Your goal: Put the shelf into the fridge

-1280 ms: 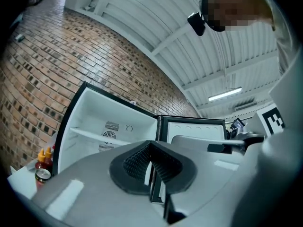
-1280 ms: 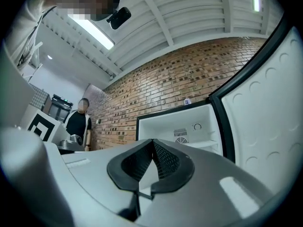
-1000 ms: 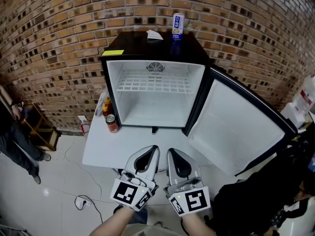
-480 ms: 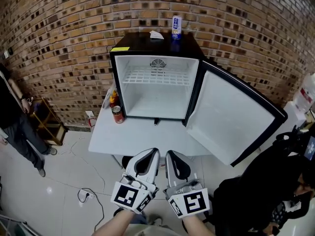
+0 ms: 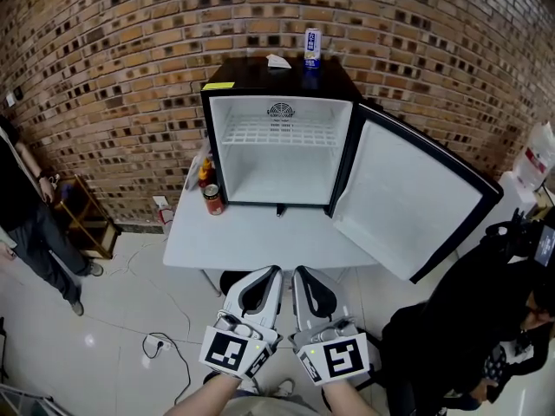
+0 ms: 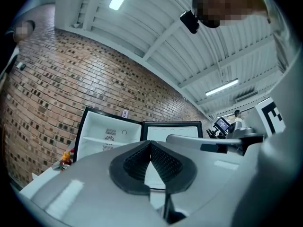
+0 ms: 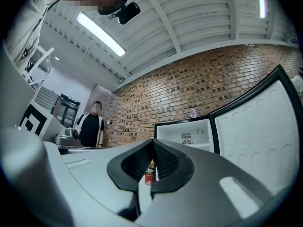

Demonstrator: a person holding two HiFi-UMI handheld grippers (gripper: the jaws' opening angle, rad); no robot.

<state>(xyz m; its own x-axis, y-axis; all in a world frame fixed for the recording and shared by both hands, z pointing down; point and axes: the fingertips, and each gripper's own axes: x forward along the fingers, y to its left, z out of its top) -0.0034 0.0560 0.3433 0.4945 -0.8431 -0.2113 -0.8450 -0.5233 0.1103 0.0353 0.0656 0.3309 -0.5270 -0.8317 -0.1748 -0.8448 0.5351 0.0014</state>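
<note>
The black mini fridge stands on a white table with its door swung open to the right. A white wire shelf lies level in the upper part of its white inside, and shows as a pale line in the left gripper view. My left gripper and right gripper hang side by side low in the head view, short of the table's near edge and pointing at the fridge. Both are shut with nothing between the pads.
A red can and sauce bottles stand on the table left of the fridge. A blue-white can and a paper lie on its top. A person and wooden stool are left; another person right; a cable on the floor.
The fridge and table have drawn a little farther off and shifted right in the head view. Both grippers stay side by side and shut, slightly lower in the picture.
</note>
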